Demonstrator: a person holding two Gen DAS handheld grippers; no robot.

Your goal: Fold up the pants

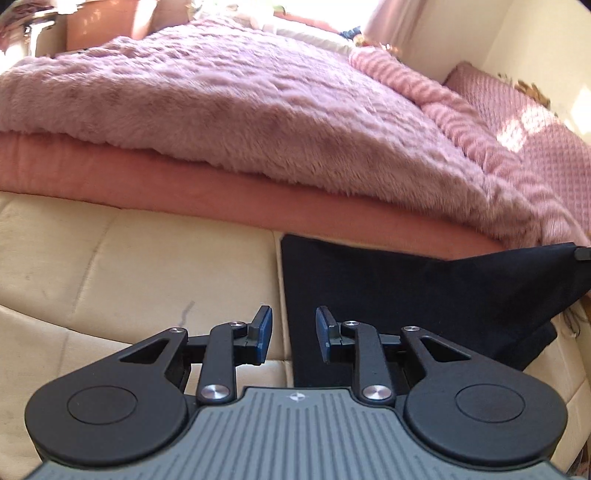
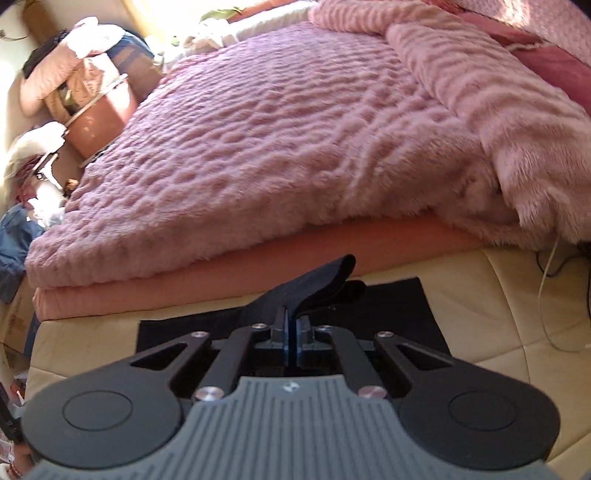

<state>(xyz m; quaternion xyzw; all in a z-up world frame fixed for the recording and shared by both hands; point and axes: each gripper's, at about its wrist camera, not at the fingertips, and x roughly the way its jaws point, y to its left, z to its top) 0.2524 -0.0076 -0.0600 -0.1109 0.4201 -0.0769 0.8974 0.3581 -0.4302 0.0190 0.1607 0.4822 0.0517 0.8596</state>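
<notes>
While the left gripper [image 1: 293,334] hovers spread over the black pants' [image 1: 406,295] edge at frame centre, the right gripper [image 2: 291,332] pinches a lifted fold [image 2: 317,284]; cream padded bench [image 1: 129,266] below, pink fuzzy blanket [image 1: 240,110] above.

Both views are lit by strong daylight entering from the far side of the room, where the window area [image 1: 325,11] is blown out to white. Sunlit patches are thrown on the pink blanket [image 1: 229,96] and on the quilted cover [image 1: 517,133] at the right. The black pants [image 1: 406,288] are rendered as a nearly detailless dark mass. Heavy fisheye bending is seen at the edges, with dark vignetted corners. Slight motion blur is noticed throughout, strongest on the clutter [image 2: 74,92] at the left of the right wrist view.
</notes>
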